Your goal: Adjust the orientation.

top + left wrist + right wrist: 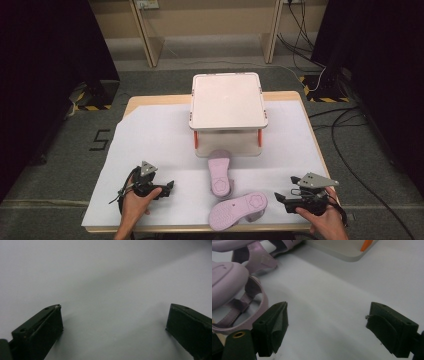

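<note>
Both grippers, left (159,189) and right (285,200), rest low on the surface (150,135) with fingers spread, empty, flanking two sandals (235,200) lying soles-up before the rack (227,107), probably poised for pickup.

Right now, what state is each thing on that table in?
Left gripper: open, holding nothing.
Right gripper: open, holding nothing.
Near lilac sandal: flipped, sole up.
Far lilac sandal: sole up, toe under the rack.
Two-tier white rack: upright, top shelf bare.
</note>
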